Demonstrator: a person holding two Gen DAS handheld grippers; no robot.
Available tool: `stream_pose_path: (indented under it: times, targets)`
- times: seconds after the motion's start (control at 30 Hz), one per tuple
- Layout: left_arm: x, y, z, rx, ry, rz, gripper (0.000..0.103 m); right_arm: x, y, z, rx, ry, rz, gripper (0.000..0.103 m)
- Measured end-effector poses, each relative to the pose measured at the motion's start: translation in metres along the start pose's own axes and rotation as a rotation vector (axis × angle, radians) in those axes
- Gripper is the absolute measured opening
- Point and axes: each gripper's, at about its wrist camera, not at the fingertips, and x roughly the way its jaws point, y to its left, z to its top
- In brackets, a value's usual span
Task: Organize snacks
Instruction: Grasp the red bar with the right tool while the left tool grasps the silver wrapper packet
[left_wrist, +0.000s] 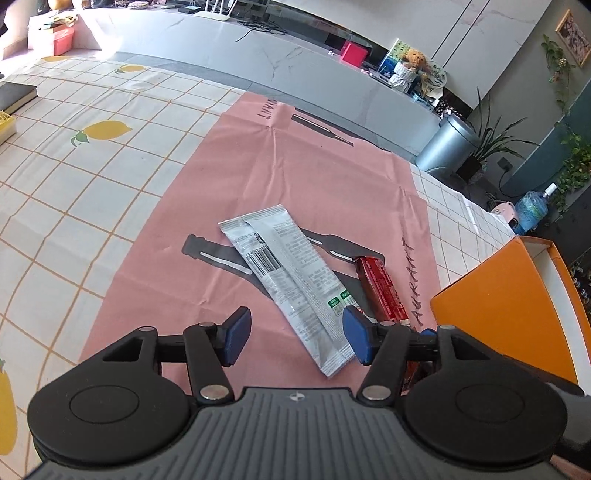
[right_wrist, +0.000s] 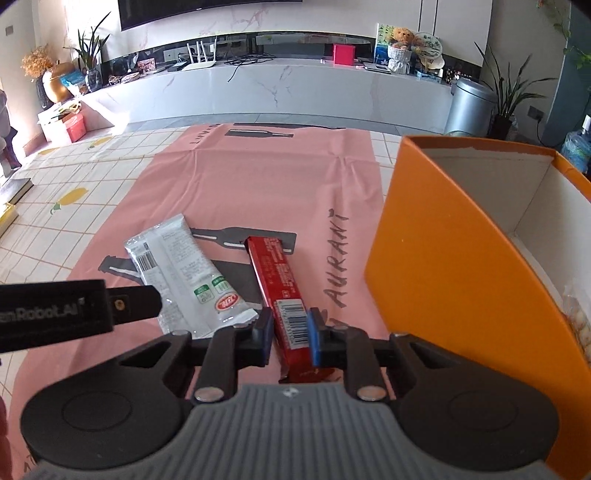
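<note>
A creased pink mat (right_wrist: 258, 184) covers a lemon-print grid tablecloth (left_wrist: 92, 155) before a marble media console (right_wrist: 295, 92). The right gripper (right_wrist: 290, 328) pinches a glossy red snack bar (right_wrist: 277, 273) lying on the mat; its near end is hidden. The left gripper (left_wrist: 295, 334) stands open over a crinkly silver packet (left_wrist: 288, 273). An orange cardboard box (right_wrist: 443, 258) is cut off at right.

right gripper (right_wrist: 290, 334): clamping the red snack bar (right_wrist: 280, 280) at its near, barcode end
silver packet (right_wrist: 184, 273): lying on pink mat (right_wrist: 266, 184), just left of the bar
orange box (right_wrist: 443, 251): standing open at the mat's right edge
</note>
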Motion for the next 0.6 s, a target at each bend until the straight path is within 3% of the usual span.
stream_pose_path:
  times: [0.17,0.3,0.47,0.6]
  targets:
    - [0.019,-0.020,0.008,-0.023,0.008,0.062,0.070,0.004,-0.007,0.000,0.016,0.022,0.020,0.022]
    - [0.035,-0.031,0.017,-0.026,0.018,0.114,0.080,0.007,-0.020,0.002,0.107,0.045,0.067,0.023]
    - [0.047,-0.047,0.019,0.074,0.011,0.203,0.084,0.011,-0.033,0.002,0.200,0.071,0.118,0.025]
    - [0.055,-0.061,0.013,0.237,0.035,0.254,0.088,0.013,-0.036,0.003,0.239,0.083,0.138,0.027]
